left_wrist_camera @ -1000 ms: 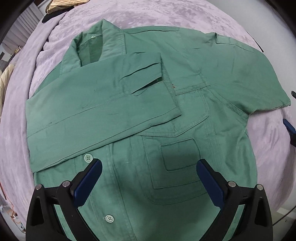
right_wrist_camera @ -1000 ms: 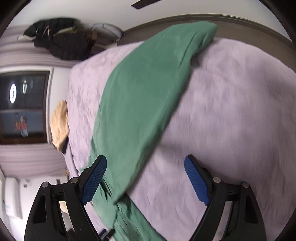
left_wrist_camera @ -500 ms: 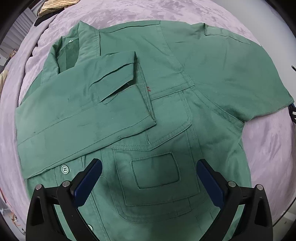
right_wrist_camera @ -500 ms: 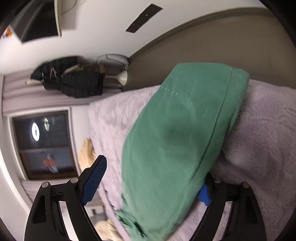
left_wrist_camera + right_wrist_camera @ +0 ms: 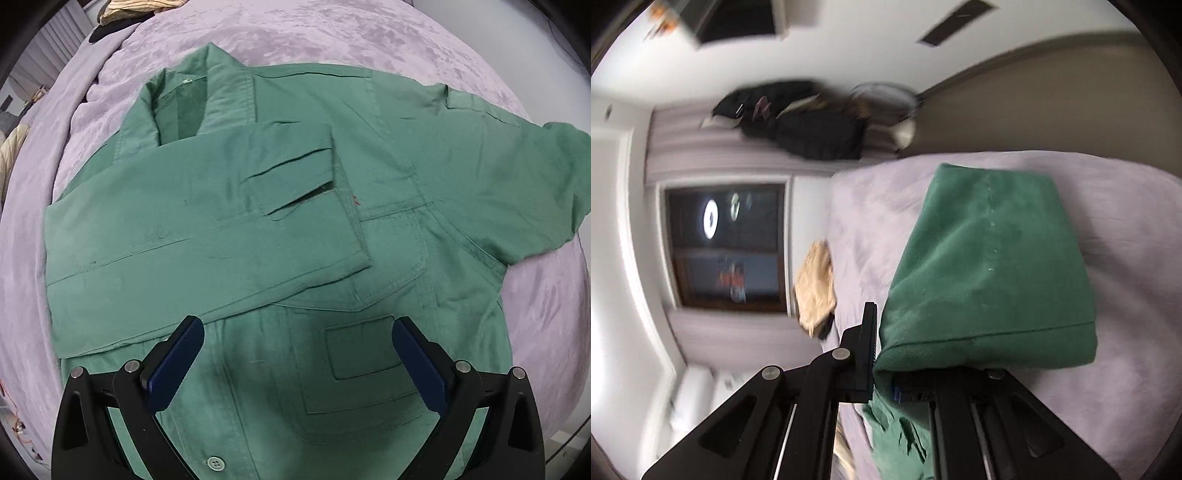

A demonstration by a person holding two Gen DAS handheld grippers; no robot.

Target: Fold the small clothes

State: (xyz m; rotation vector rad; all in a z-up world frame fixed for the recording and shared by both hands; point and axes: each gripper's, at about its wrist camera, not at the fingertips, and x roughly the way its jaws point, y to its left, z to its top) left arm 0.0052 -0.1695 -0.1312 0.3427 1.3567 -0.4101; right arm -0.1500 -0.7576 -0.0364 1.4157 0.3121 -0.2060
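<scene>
Looking down through the left wrist view, I am seeing the green shirt (image 5: pixel 369 229), a matte woven cotton with stitched pockets, lying flat on the bed's plush lilac blanket (image 5: pixel 332 40), one sleeve (image 5: pixel 192 236) folded across its chest. My left claw (image 5: pixel 297 363) is hovering open and empty just above the near pocket. Only the right wrist view is showing the other sleeve (image 5: pixel 990 273): my right claw (image 5: pixel 886 369) is closing on its hemmed cuff edge, pads pinching the cloth.
</scene>
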